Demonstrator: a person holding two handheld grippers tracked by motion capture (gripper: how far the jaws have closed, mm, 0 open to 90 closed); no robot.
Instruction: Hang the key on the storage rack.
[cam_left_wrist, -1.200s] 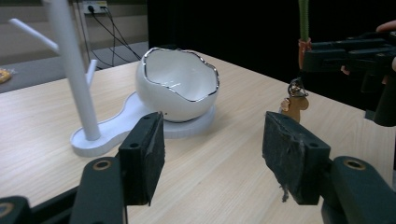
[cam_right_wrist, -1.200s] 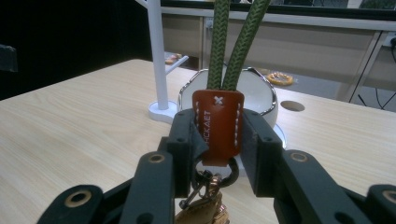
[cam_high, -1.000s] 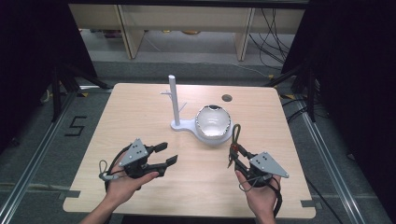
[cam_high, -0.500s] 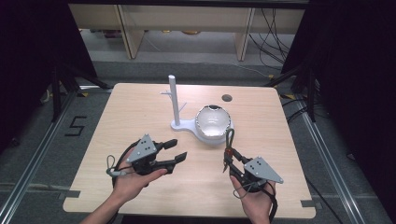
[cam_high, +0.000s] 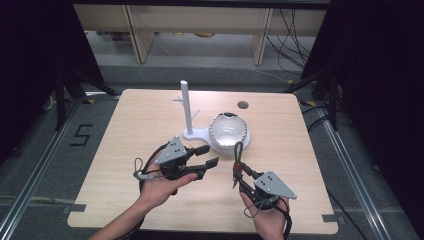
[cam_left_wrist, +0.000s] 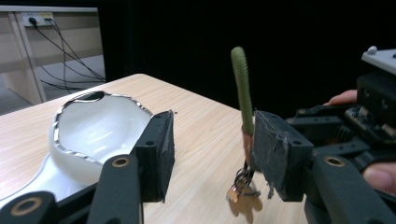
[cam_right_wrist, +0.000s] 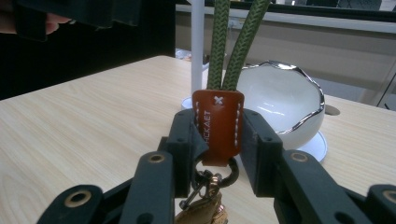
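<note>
Right gripper view resolves the brown leather tab (cam_right_wrist: 217, 126) of the keychain, pinched by the right hand-held gripper (cam_right_wrist: 217, 154). Left hand-held gripper (cam_high: 207, 156), spread and empty, has been closing and has advanced toward 3 o'clock since the earlier frame.

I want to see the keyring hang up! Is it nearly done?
Not yet. Picked up already: the right gripper is clamped on the brown leather tab of the green cord-loop keyring, holding the loop upright. In hand: the left gripper, jaws apart and just closing, is near the loop. Left to do, probably: hanging it on the white peg stand beside the white eggshell-shaped bowl.
</note>
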